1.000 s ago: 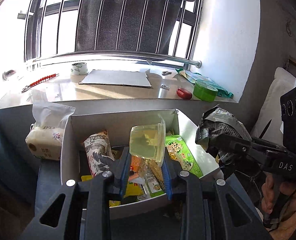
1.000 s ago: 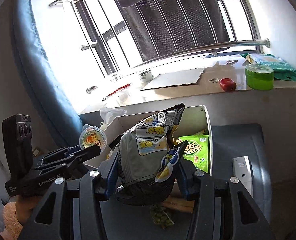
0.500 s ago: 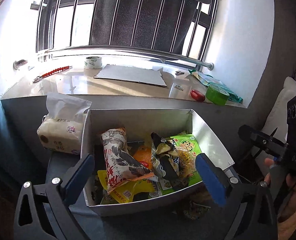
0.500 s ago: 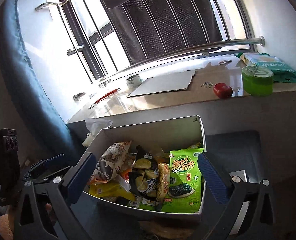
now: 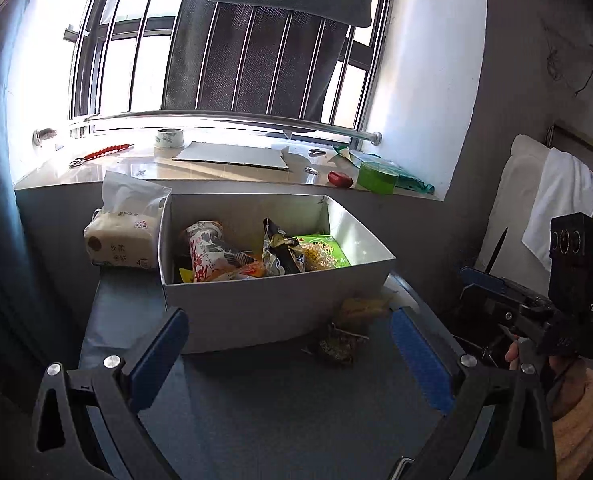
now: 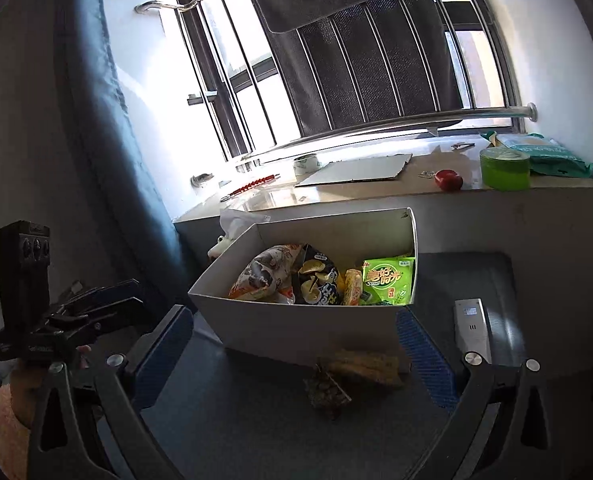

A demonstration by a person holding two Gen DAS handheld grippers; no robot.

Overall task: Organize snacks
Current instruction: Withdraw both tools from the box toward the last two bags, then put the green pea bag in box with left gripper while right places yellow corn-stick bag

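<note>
Tongs on my left [image 5: 286, 354] and right [image 6: 296, 354] both gape at their widest with nothing between the blue pads. Just ahead of them two small snack packets [image 6: 352, 376] lie on the dark counter [image 5: 280, 400], against the front wall of the white box [image 5: 272, 304]. Inside I see a black chip bag [image 6: 316, 280], a green seaweed pack [image 6: 386, 280] and a red-and-white bag [image 5: 212, 252]. A tissue pack [image 5: 124, 236] sits beside the box.
</note>
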